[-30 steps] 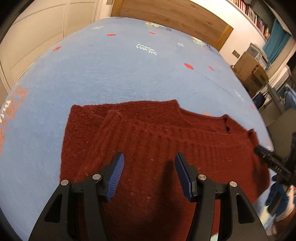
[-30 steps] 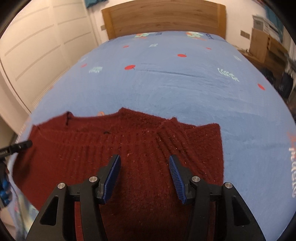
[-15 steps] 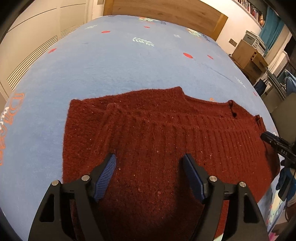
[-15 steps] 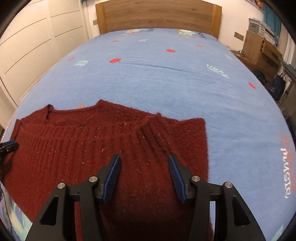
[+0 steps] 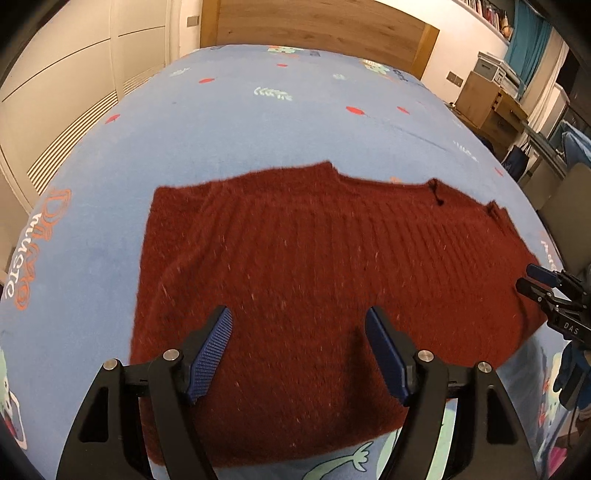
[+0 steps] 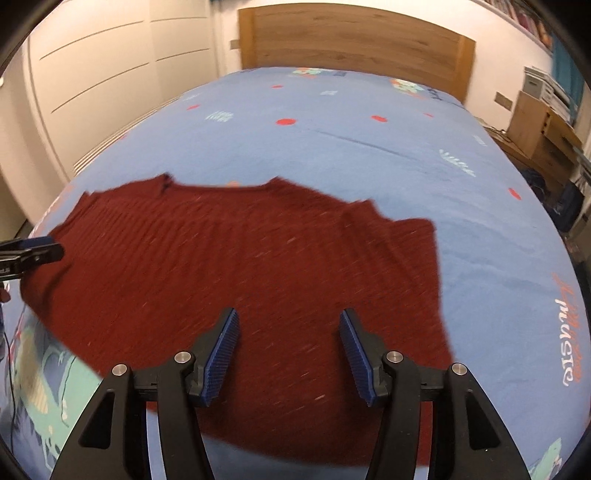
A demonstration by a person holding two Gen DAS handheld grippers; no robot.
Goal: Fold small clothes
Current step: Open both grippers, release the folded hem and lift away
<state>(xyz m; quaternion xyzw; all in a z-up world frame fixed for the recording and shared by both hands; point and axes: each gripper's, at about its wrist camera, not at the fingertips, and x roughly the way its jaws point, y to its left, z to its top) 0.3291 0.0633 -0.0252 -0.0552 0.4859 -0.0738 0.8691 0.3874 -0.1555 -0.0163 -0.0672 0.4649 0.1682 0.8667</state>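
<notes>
Lying flat on blue bed [image 5: 295, 122]: dark red sweater [image 5: 314, 266]. Left tongs [image 5: 299, 347], right tongs [image 6: 288, 341] spread wide above it, gripping nothing.

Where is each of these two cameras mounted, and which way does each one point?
Left wrist view: sits on the left gripper, looking forward over the red sweater toward the headboard; its two open fingers show, with the other gripper at the right edge.
Right wrist view: sits on the right gripper, facing the same way; its open fingers show, the other gripper at left.
Shared: sweater, blue bed, headboard.
</notes>
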